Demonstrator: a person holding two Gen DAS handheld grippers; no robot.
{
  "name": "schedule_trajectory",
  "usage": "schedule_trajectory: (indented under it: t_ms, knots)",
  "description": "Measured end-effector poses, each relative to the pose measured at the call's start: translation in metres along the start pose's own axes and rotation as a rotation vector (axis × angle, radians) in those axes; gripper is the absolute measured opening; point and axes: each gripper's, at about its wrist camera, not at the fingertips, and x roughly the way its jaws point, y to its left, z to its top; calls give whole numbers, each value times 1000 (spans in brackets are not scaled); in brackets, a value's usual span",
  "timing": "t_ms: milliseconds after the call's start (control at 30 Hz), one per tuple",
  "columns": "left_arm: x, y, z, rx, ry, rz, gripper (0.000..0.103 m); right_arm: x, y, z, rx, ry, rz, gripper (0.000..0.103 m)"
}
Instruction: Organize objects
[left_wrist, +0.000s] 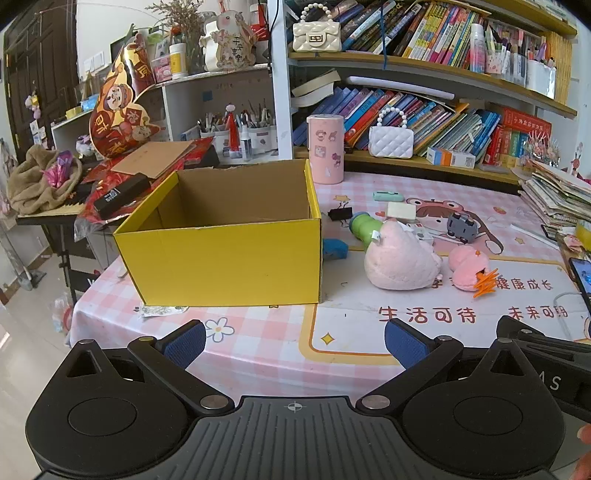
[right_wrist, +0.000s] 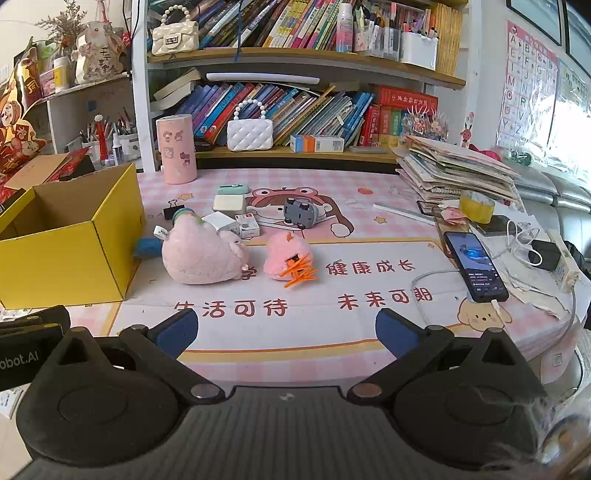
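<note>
An empty yellow cardboard box stands open-topped on the pink checked tablecloth at the left. Right of it lie a large pink plush, a small pink plush with orange spikes, a green toy, a grey toy car, a white block, a black binder clip and a blue item. My left gripper hovers open near the table's front edge, before the box. Also open and empty, my right gripper faces the plushes.
A pink cylinder and white quilted bag stand at the back by bookshelves. A paper stack, yellow tape roll and a phone on a cable occupy the right side. A person's fingertip shows at the lower right.
</note>
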Motion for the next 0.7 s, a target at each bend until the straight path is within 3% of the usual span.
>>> schedule_trajectory:
  t_ms: [700]
  knots:
    - [6,1,-1,-11,17,13,103,8,1,-1,-14,20,13,103]
